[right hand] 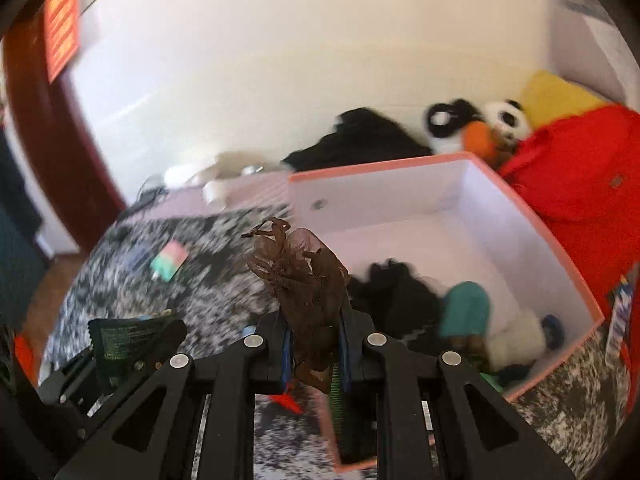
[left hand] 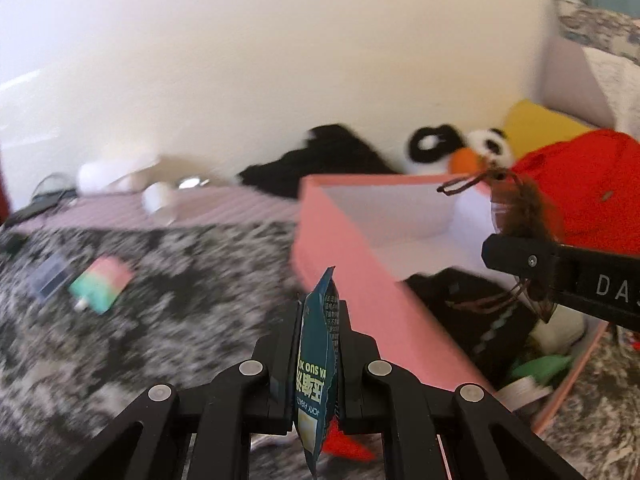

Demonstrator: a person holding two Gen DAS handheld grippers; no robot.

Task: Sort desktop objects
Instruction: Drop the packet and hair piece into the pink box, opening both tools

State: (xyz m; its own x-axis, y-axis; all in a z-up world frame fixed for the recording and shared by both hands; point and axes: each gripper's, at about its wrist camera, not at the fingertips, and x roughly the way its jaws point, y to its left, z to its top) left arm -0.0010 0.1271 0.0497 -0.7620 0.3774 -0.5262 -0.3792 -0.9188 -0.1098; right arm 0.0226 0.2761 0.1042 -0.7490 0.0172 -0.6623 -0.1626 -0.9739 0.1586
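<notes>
Two light, floppy things carried toward the pink box

The blue sachet (left hand: 318, 364) is thin crinkly foil, almost weightless and slick, so it is best pinched flat across its middle as the left hand-held gripper (left hand: 319, 344) has it, clamped edge-on with its top sticking up. The brown mesh pouch (right hand: 304, 292) looks soft, gauzy and easily snagged by its drawstrings; the right hand-held gripper (right hand: 314, 344) is closed on its bunched lower part, over the box's near edge. The pink box (right hand: 532, 216) lies open on a black-and-white patterned cover, with clothing and small items inside; a pink-green eraser-like block (left hand: 102, 284) sits further left, plush toys behind
</notes>
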